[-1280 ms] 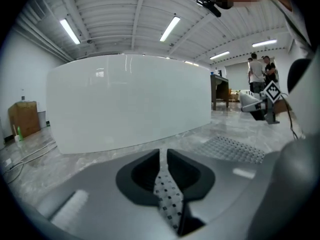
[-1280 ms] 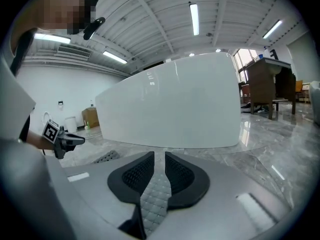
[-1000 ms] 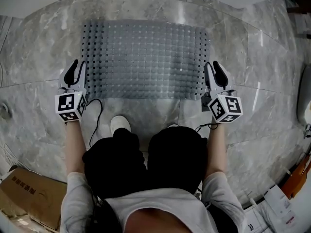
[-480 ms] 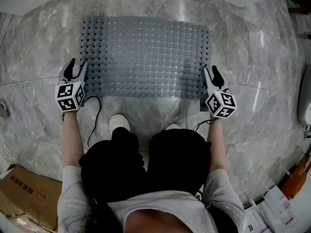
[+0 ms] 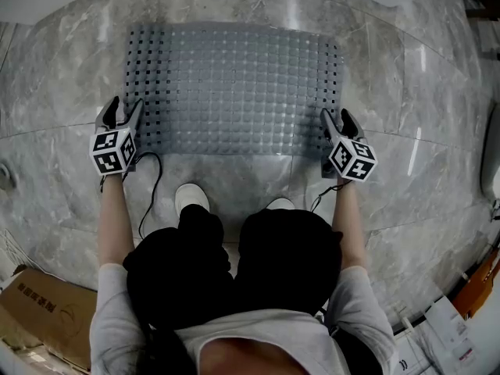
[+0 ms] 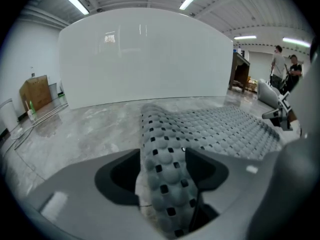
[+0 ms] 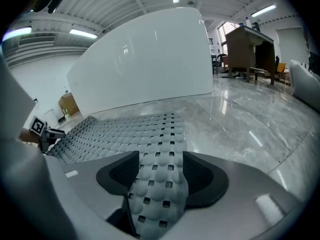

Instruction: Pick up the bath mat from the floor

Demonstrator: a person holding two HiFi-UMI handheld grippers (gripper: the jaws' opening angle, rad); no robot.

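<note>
Marble floor (image 5: 70, 76), grey with pale veins, fills the head view, and far across it a tall white curved panel (image 6: 145, 59) stands upright. The bath mat (image 5: 234, 84) lies flat on this floor in front of my knees; it is grey, rectangular, covered with round bumps and small square holes. A cardboard box (image 5: 39, 315) sits at the lower left, well apart from the mat.

My left hand-held gripper (image 5: 123, 109) is at the left near corner of the mat, and my right hand-held gripper (image 5: 337, 119) is at the right near corner. Both point forward and down.

The jaws of each one have just been opening and now stand wide apart. In the left gripper view the left edge of the mat runs between the two dark pads, a little raised. In the right gripper view the right edge lies between the pads in the same way. I do not see the pads pressing on it.

My white shoes (image 5: 191, 198) are just behind the mat, and a thin black cable (image 5: 152, 186) hangs from the left gripper.
</note>
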